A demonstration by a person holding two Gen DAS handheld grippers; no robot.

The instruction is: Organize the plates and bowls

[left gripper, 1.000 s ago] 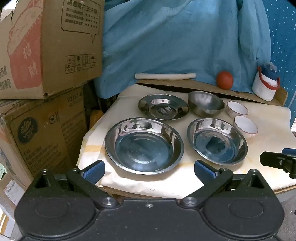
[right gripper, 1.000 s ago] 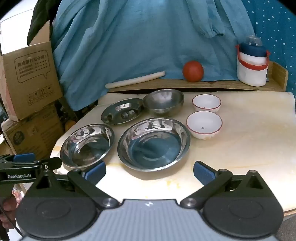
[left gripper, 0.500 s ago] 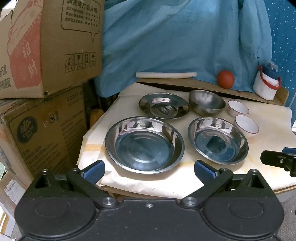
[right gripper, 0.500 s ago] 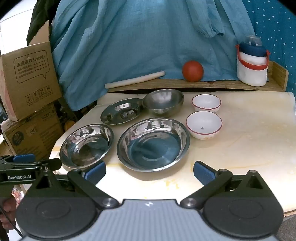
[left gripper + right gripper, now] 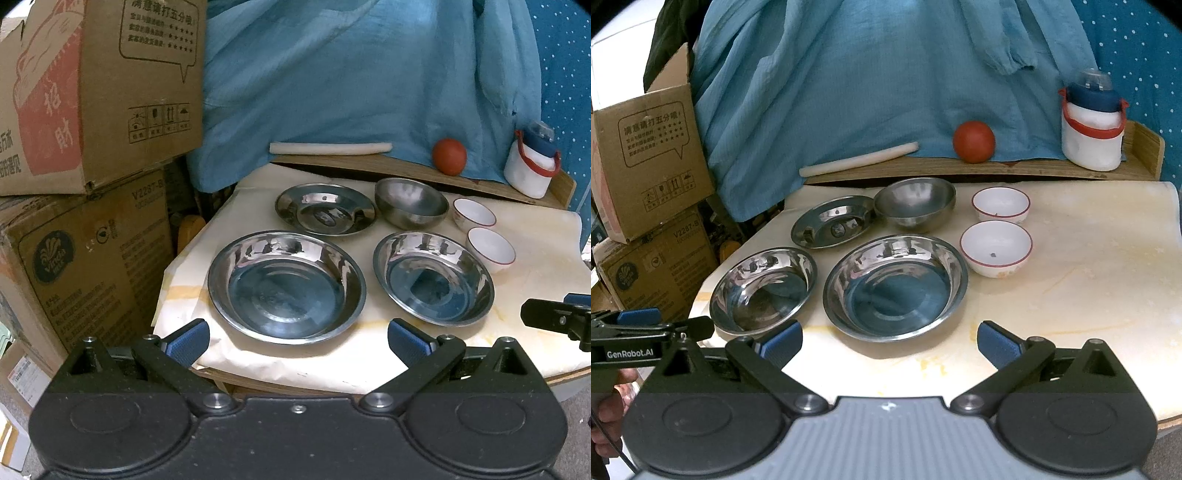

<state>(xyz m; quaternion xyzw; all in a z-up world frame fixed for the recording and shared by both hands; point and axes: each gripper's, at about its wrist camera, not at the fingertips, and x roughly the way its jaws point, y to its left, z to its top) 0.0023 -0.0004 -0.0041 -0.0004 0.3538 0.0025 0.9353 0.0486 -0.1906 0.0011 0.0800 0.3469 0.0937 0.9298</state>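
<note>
Two cardboard boxes [image 5: 92,96] are stacked at the left, the upper one printed with red characters. A blue cloth [image 5: 351,74] hangs behind the table [image 5: 1089,295]. On a wooden shelf [image 5: 997,171] at the back lie a white stick [image 5: 858,160], a red ball [image 5: 974,141] and a white jar with a blue lid [image 5: 1092,125].

Both views sharp, no motion blur. Strong fisheye bend, dark vignette in corners. Even indoor light, fairly bright; right wrist view brighter, desk [image 5: 1071,280] slightly washed out. Steel plates [image 5: 286,286] show specular glare and blue reflections. Soft shadows under the dishes. Cardboard boxes [image 5: 92,92] dimmer at left.
</note>
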